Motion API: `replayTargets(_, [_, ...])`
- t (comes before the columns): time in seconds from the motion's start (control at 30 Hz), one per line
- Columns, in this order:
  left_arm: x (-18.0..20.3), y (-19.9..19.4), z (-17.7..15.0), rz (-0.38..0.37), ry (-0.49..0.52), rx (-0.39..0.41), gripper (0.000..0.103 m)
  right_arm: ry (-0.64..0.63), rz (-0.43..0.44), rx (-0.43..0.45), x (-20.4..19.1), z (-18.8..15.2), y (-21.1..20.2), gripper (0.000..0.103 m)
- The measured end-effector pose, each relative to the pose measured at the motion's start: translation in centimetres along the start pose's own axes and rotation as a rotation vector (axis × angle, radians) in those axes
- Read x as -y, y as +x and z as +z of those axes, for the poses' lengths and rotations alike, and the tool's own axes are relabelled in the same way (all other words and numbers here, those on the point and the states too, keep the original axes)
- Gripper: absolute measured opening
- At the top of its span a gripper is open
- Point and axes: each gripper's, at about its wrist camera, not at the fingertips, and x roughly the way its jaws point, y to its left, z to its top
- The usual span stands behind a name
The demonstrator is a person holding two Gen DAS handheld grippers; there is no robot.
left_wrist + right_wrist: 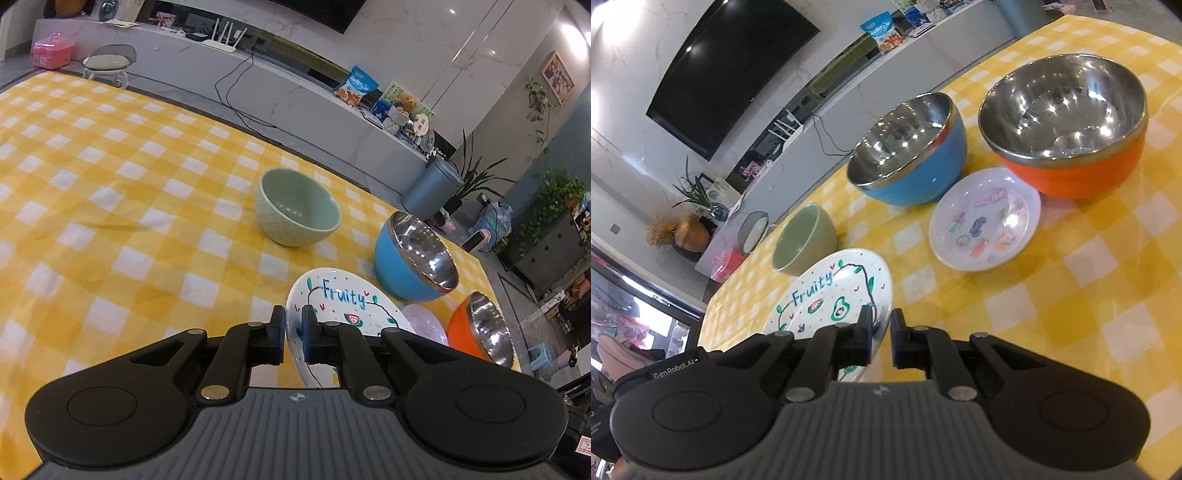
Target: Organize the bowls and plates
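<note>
Two grippers clamp the same plate, one on each side of its rim: the left gripper [293,334] pinches the plate's [343,306] left edge, and the right gripper [881,338] pinches the opposite edge, both with jaws nearly closed on thin china. The plate, lettered "Fruity", seems to be lifted a little off the yellow checked cloth [110,184], though neither view settles that. Being round, it has no long axis of its own; what counts is the line between the two grips, which runs straight across its face, and the plate tilts slightly along it. Its lettering reads upright from the left wrist view, so its top points away toward the green bowl [297,206]. Just beyond the right-hand rim lies the small plate [986,218], close to both steel bowls, the blue bowl [912,147] and the orange bowl [1067,125]. I judge the coming move to be a carry toward the small plate for stacking. It lies on the right gripper's side, so that hand would lead and the left follow.
</note>
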Motion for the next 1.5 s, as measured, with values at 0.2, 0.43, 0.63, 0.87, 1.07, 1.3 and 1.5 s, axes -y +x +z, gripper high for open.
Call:
replayTargets(0.2, [-0.8, -3.5, -1.4, 0.017, -0.042, 0.020, 0.009, -0.025, 0.033, -0.025, -1.0, -1.9, -2.2, 0.008])
replayTargets(0.43, [-2.1, -7.0, -4.0, 0.048, -0.096, 0.030, 0.009, -0.067, 0.064, -0.072, -1.9, -4.7, -4.2, 0.008])
replayTargets(0.63, [-3.2, -8.4, -5.8, 0.078, -0.115, 0.024, 0.009, -0.101, 0.068, -0.112, -2.4, -6.7, -4.7, 0.008])
replayTargets(0.87, [-3.9, -8.8, -7.8, 0.090, -0.121, 0.010, 0.009, -0.127, 0.063, -0.143, -1.9, -8.1, -4.8, 0.008])
replayTargets(1.07, [-4.4, -8.4, -9.0, 0.098, -0.115, -0.001, 0.009, -0.163, 0.047, -0.152, -1.8, -8.5, -4.2, 0.008])
replayTargets(1.3, [-4.6, -8.0, -9.5, 0.110, -0.096, -0.003, 0.009, -0.184, 0.026, -0.166, -1.6, -9.0, -3.4, 0.008])
replayTargets(1.5, [-4.2, -7.4, -9.8, 0.134, -0.059, -0.007, 0.009, -0.225, 0.008, -0.149, -1.8, -9.2, -3.2, 0.008])
